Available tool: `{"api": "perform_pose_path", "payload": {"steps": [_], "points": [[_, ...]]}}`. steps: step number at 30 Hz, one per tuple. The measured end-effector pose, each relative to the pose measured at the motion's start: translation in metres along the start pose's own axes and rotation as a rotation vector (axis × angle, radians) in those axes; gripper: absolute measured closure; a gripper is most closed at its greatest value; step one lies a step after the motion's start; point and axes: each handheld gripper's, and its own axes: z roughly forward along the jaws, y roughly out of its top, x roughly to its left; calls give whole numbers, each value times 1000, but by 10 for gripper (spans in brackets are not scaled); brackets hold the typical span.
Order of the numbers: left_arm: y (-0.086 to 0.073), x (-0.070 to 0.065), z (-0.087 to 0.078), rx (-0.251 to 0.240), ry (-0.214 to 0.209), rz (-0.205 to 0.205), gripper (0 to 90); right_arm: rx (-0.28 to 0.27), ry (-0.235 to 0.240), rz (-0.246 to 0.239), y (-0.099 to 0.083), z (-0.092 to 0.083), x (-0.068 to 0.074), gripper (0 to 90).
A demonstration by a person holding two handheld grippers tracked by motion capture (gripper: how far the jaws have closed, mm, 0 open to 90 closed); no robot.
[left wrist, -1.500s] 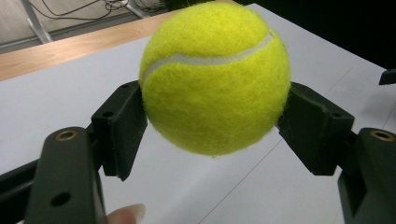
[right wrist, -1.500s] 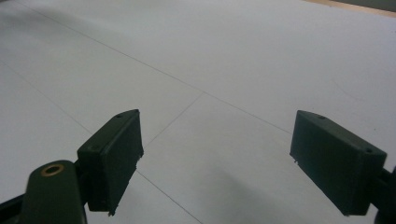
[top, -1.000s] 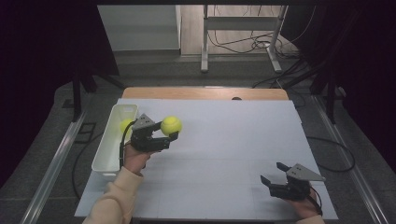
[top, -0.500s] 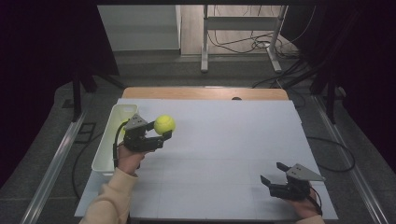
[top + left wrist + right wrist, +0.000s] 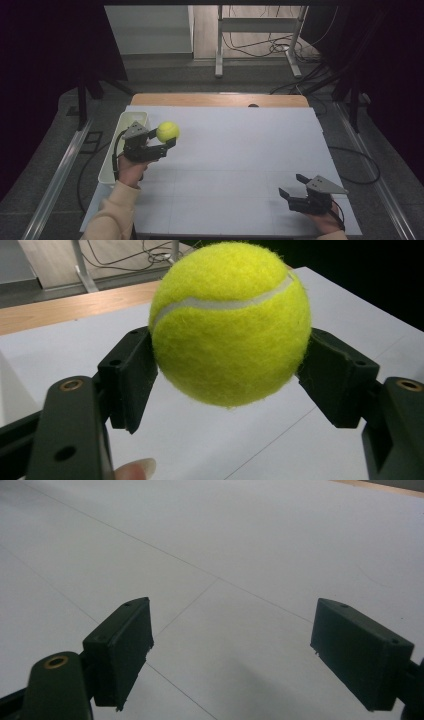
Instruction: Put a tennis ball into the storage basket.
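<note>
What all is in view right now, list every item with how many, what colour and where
tennis ball: one, yellow-green, clamped between the jaws of the left gripper, held above the left part of the table
bin: one, white, long and narrow, at the table's left edge
table: one, white top with a wooden strip at the far edge
metal stand: one, grey, on the floor beyond the table
cables: several, dark, on the floor behind the table
left gripper: one, black, shut on the tennis ball, beside the bin
right gripper: one, black, jaws open with nothing between them, low over the table's near right corner
sleeve: one, beige, at the bottom left
</note>
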Motion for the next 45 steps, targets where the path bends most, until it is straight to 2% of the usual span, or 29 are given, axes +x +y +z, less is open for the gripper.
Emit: {"api": "perform_pose_path", "payload": {"steps": [26, 45], "points": [[-5, 30, -37, -41, 93, -48, 267, -1, 3, 1, 0, 1, 1, 171], [-13, 47, -53, -30, 151, -65, 267, 3, 1, -4, 0, 1, 1, 171]]}}
